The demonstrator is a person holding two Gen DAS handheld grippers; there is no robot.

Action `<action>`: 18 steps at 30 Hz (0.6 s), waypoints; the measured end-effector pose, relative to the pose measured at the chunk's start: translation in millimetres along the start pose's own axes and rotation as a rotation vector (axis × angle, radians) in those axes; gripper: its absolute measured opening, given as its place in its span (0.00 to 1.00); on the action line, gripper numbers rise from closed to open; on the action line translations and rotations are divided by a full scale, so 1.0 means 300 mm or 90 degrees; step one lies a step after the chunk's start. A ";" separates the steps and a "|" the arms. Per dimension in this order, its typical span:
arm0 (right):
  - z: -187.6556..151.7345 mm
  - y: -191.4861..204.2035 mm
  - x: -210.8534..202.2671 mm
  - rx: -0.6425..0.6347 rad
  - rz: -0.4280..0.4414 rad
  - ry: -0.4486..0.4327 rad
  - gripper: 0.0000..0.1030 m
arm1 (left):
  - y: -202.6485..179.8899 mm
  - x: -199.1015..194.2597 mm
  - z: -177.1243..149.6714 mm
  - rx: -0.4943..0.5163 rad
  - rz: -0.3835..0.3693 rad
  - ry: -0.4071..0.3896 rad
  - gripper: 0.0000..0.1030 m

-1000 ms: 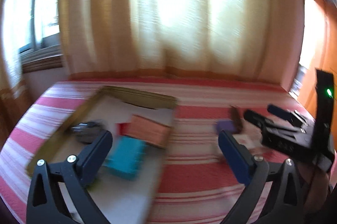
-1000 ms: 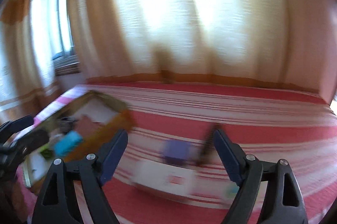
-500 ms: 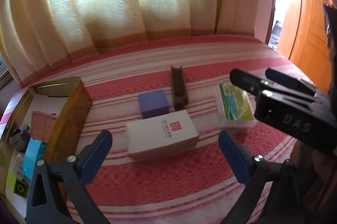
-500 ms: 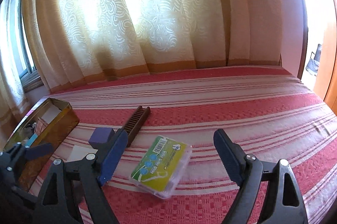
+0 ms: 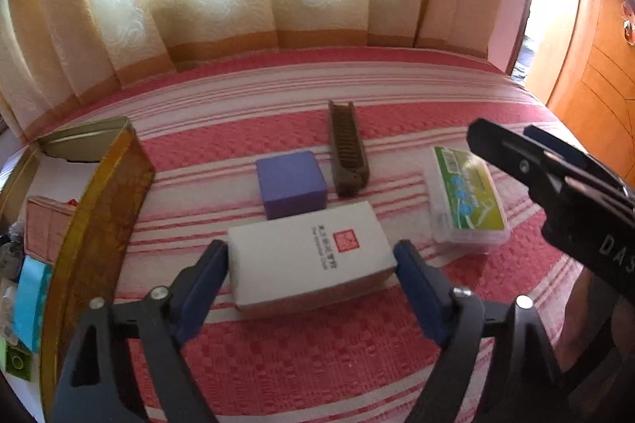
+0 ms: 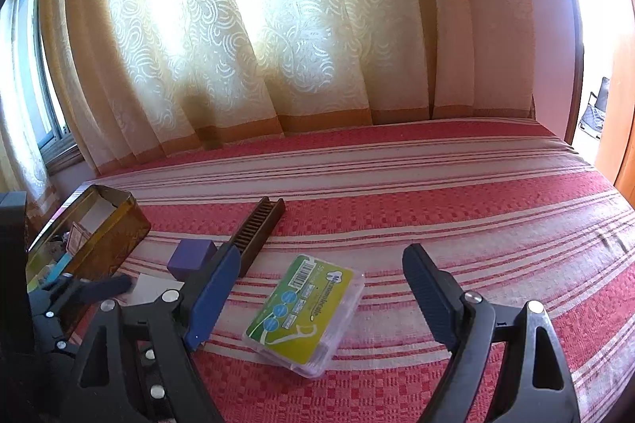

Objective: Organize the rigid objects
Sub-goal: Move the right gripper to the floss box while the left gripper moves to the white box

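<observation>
Woven cloth bedspread (image 5: 317, 363); matt white card box (image 5: 307, 256); clear glossy plastic case (image 6: 307, 315); shiny metal tin (image 5: 99, 208), far left.

White box (image 5: 309, 256), purple cube (image 5: 291, 183), brown comb (image 5: 348, 149) and floss case (image 5: 466, 196) lie flat on the striped bedspread (image 5: 317, 343).

The left wrist camera sits behind the left claw (image 5: 311, 264) and looks steeply down at the red-and-white striped bed cover (image 5: 317, 363), very near the white rectangular cardboard box (image 5: 309, 256). The right wrist camera sits behind the right claw (image 6: 321, 288), looks down less steeply and faces the cream patterned curtain (image 6: 258, 26) at 12 o'clock. Both views share the clear plastic case with green-yellow label (image 5: 466, 200) (image 6: 305, 311), the dark brown plastic comb (image 5: 347, 149) (image 6: 258, 228) and the golden metal tin (image 5: 99, 204) (image 6: 107, 236) at 9 o'clock.
</observation>
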State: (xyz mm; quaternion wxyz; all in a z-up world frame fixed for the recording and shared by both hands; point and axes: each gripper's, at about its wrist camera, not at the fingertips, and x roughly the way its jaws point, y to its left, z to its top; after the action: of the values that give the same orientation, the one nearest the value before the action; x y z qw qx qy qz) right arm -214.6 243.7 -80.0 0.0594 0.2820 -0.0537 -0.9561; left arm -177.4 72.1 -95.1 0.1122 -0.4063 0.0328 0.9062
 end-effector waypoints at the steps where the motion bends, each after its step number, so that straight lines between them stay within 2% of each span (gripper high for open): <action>1: 0.001 -0.001 0.002 0.000 0.001 0.001 0.83 | 0.001 -0.002 0.000 0.001 -0.006 -0.002 0.82; 3: 0.001 -0.002 0.008 0.001 0.001 0.006 0.83 | 0.002 -0.014 -0.004 0.005 -0.011 -0.012 0.81; 6: 0.001 -0.004 0.015 0.004 0.005 0.012 0.84 | 0.019 -0.035 -0.012 0.006 0.013 -0.030 0.81; 8: 0.002 -0.002 0.026 0.007 0.011 0.022 0.87 | 0.045 -0.043 -0.017 -0.006 0.028 -0.036 0.81; 12: 0.003 0.036 0.069 -0.016 0.016 0.065 0.89 | 0.087 -0.056 -0.027 -0.026 0.042 -0.040 0.81; 18: -0.003 0.072 0.098 -0.048 -0.018 0.096 0.89 | 0.126 -0.067 -0.033 -0.058 0.037 -0.040 0.81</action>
State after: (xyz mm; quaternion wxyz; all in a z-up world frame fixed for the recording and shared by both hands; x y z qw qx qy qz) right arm -237.0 218.1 -93.5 0.0600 0.3516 -0.0090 -0.9342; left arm -165.9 30.1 -87.9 0.0683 -0.3811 0.0000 0.9220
